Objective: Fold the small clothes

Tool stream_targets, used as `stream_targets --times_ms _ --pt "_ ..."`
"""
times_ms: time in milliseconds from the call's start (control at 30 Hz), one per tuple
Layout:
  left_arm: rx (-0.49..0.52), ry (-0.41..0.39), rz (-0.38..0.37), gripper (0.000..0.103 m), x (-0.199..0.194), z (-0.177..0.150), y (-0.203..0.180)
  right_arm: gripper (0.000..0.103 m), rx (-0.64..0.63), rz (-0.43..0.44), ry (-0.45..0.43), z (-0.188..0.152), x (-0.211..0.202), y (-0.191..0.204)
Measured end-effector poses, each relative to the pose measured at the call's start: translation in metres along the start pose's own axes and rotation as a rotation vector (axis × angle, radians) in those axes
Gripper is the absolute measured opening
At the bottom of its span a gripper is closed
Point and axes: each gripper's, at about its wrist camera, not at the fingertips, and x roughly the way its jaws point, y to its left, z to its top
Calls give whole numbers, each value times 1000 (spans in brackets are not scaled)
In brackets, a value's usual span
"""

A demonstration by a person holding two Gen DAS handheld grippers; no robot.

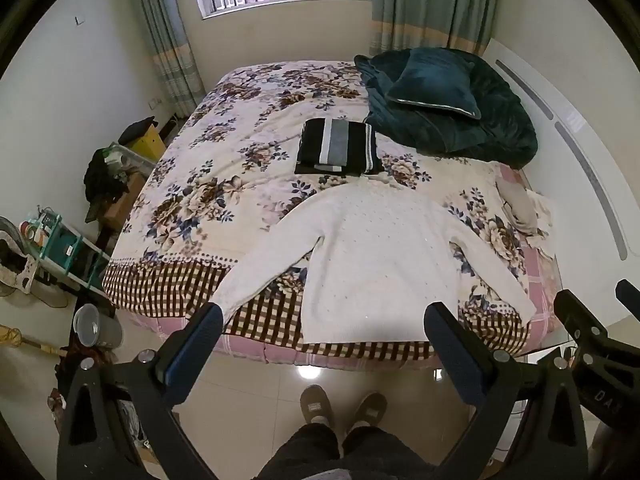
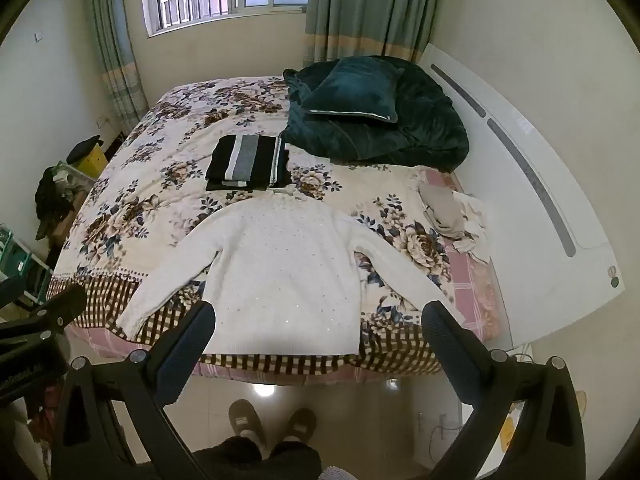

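Lying flat at frame centre, the soft, light sweater (image 1: 372, 256) suits cuff pinches; left gripper (image 1: 324, 344) and right gripper (image 2: 320, 340) hover spread, empty.

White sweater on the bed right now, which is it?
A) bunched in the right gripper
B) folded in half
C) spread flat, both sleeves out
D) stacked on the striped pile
C: the white sweater lies flat with both sleeves out; the left gripper and right gripper are open and empty.
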Motion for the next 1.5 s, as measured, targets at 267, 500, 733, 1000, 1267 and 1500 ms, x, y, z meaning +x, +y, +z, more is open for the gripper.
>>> stream_targets --times_ms 267,500,733,1000,1267,1500 --pt "3 10 -1 103 3 0 0 103 4 4 3 1 0 1" --pt "1 1 -1 103 -1 1 0 103 5 12 4 4 -3 6" --pt "2 -1 0 103 -1 3 2 103 3 10 0 3 -9 7" --pt "1 -5 -2 103 -4 10 2 103 2 4 -1 6 -11 9" --pt "0 -8 -5 103 -6 6 0 103 -1 6 1 5 -16 7" --pt "4 -13 -7 103 -11 9 -13 103 9 3 -2 3 -21 -2"
